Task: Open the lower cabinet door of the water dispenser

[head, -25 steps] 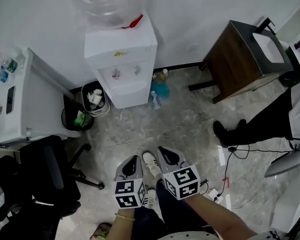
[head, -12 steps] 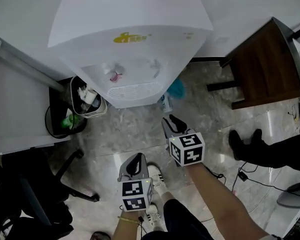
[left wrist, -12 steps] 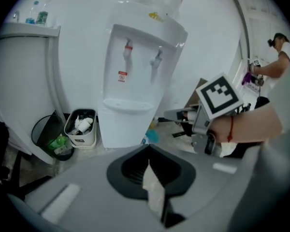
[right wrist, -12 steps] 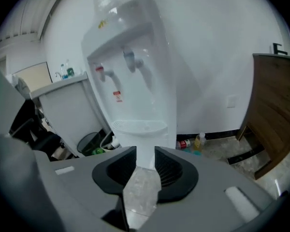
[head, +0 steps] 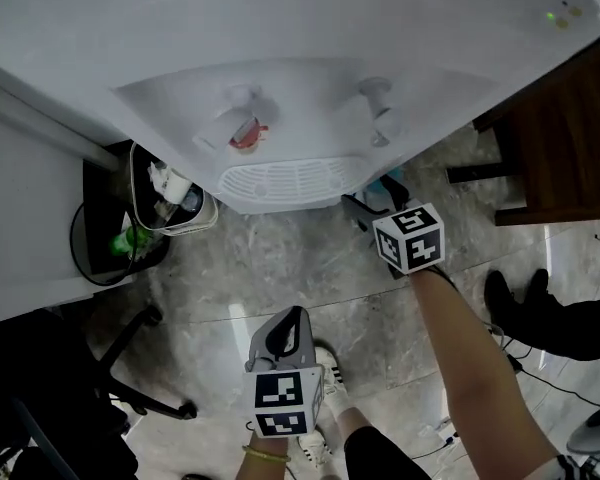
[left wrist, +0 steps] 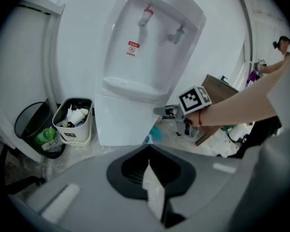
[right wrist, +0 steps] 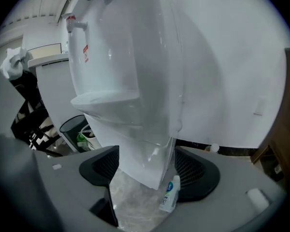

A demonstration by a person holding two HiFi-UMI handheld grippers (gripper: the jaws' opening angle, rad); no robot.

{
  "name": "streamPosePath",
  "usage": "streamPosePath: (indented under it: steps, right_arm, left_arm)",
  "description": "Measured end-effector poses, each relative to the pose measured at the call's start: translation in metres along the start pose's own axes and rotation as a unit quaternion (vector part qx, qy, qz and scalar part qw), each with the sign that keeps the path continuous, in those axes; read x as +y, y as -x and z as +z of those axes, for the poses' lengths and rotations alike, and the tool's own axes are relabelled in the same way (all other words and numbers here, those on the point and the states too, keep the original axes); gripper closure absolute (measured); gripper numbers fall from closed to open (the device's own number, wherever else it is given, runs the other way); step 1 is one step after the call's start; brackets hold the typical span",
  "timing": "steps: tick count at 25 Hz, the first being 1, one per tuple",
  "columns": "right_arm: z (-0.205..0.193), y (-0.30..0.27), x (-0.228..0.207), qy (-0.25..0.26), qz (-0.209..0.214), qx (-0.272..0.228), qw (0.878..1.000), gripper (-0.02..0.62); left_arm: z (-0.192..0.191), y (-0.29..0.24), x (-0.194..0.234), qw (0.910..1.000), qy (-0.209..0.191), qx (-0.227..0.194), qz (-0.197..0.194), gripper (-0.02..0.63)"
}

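The head view mostly catches the top of the white plastic water dispenser [head: 300,48]: two taps, one with a red tag [head: 245,133] and one plain [head: 377,96], plus the slotted drip tray. The white lower cabinet door [left wrist: 123,124] is tucked out of sight under that overhang. You only get it in the left gripper view, as the flat panel below the tray, centre-left of the frame.

There are two grippers. The left gripper [head: 292,318] hangs over the grey marble floor [head: 280,268] at bottom centre, well back from the dispenser, and its own view shows the jaws pinched together with nothing in them. The right gripper [head: 360,206] is up at the dispenser's lower right edge. Its jaws are opening, spread wide, and its own view shows the corner of the lower cabinet in the gap. The pads aren't pressing on it.

Only the right gripper view shows one small blue-labelled plastic bottle [right wrist: 169,195] clearly, standing on the floor by that corner.

There are two bins to the left of the dispenser: a round black bin [head: 95,243] and a white rectangular bin [head: 195,218]. Both have rubbish inside.

A brown wooden cabinet [head: 570,138] sits at the right edge of the head view.
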State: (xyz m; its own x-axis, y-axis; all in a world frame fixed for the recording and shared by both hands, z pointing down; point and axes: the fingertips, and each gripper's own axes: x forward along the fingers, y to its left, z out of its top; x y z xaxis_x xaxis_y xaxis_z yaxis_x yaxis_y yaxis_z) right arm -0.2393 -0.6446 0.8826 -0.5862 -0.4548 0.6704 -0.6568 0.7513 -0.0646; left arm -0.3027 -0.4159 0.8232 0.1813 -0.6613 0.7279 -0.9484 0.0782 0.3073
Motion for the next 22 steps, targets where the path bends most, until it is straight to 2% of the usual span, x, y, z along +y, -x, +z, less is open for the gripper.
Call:
streamPosePath:
  steps: [2, 4, 7, 10, 13, 17, 22]
  right_arm:
    - [0.004, -0.008, 0.003, 0.009, 0.011, -0.006, 1.000, 0.249]
    - [0.006, -0.011, 0.006, -0.003, 0.014, -0.010, 1.000, 0.232]
    - [0.003, -0.010, 0.010, 0.000, 0.015, 0.000, 1.000, 0.222]
    - [-0.006, -0.002, 0.016, 0.013, 0.014, 0.017, 1.000, 0.232]
    - [-0.024, 0.019, 0.032, -0.006, 0.016, 0.016, 1.000, 0.253]
    - [-0.059, 0.059, 0.078, -0.007, 0.040, 0.019, 0.999, 0.314]
    - [-0.095, 0.096, 0.165, -0.040, 0.092, 0.024, 0.995, 0.383]
  left_arm:
    - [-0.006, -0.004, 0.002, 1.0000, -0.003, 0.003, 0.000, 0.600]
    - [-0.009, -0.007, 0.003, 1.0000, 0.004, 0.004, -0.002, 0.600]
    - [-0.011, -0.008, 0.004, 0.9999, 0.011, 0.003, 0.000, 0.600]
    - [-0.012, -0.006, 0.004, 0.9999, 0.009, -0.002, 0.005, 0.600]
    - [-0.019, -0.002, 0.006, 0.9998, 0.015, -0.003, 0.014, 0.600]
    - [-0.028, 0.009, 0.009, 0.9993, 0.018, -0.019, 0.029, 0.600]
    - [-0.054, 0.035, 0.020, 0.9981, 0.023, -0.031, 0.047, 0.600]
